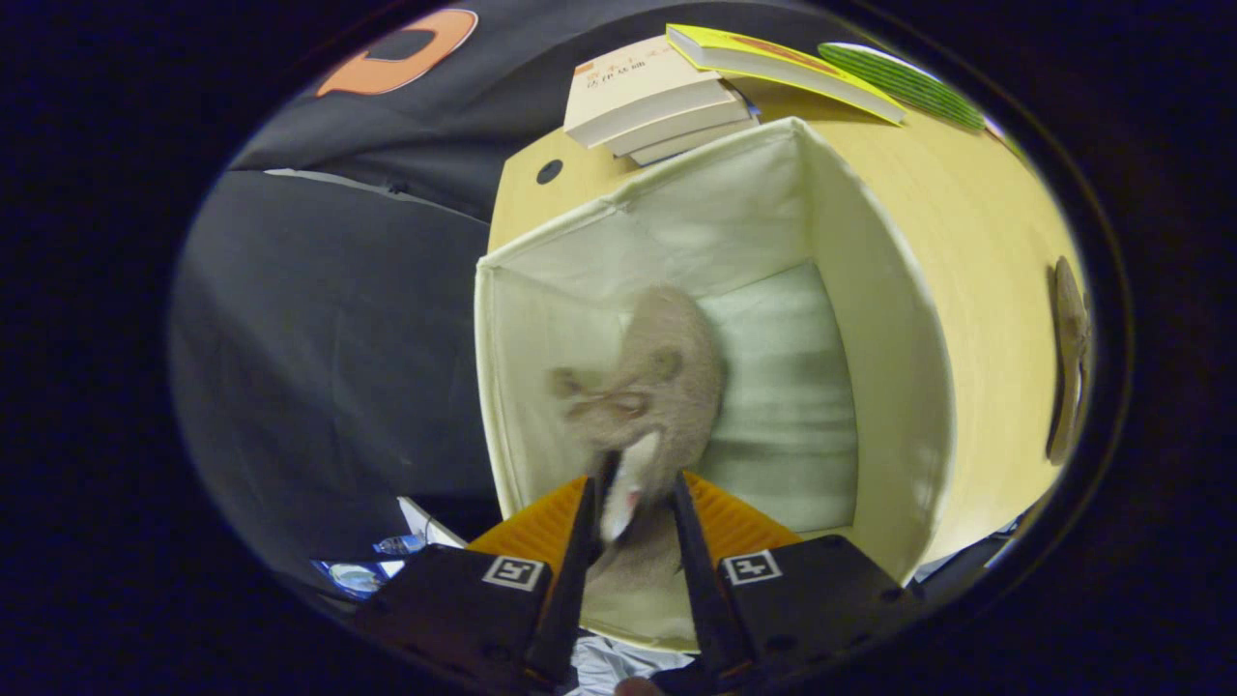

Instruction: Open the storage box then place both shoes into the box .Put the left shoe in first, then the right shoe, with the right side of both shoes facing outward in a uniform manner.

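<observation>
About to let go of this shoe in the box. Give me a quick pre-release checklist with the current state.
1. Box open: ok.
2. Shoe inside the box walls: ok.
3. Tongs on the shoe's heel end: looks held, ok.
4. Shoe resting on the box floor: cannot tell, image blurred.
5. Right side facing outward: cannot tell.
6. Other shoe waiting on the table beside the box: ok.

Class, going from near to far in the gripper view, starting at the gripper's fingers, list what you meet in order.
gripper gripping the shoe → cloth storage box, far wall → stack of books on the wooden table beyond the box.
</observation>
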Demonstrator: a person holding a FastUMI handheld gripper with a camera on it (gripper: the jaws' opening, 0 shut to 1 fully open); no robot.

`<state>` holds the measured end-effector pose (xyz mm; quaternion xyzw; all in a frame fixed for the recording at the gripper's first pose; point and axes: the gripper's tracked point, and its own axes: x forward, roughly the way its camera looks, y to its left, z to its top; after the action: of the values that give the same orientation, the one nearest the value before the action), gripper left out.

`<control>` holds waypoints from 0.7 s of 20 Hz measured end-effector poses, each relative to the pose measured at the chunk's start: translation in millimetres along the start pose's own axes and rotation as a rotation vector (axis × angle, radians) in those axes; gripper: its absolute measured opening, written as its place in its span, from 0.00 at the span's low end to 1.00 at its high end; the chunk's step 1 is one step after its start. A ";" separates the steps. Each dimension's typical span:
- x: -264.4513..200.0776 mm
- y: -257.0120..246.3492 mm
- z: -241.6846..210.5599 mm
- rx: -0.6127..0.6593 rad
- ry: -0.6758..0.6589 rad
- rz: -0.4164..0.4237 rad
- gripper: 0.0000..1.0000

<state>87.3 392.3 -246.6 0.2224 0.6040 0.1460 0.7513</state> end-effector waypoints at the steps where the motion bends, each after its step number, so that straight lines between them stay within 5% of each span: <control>1: -7.2 2.2 0.7 -0.005 -0.008 0.009 0.62; 5: -43.8 5.5 10.7 -0.094 -0.097 0.014 0.90; 14: -169.0 -31.6 17.4 -0.333 -0.336 -0.090 0.98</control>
<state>64.2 280.0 -117.3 0.0893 0.4474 0.1709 0.8733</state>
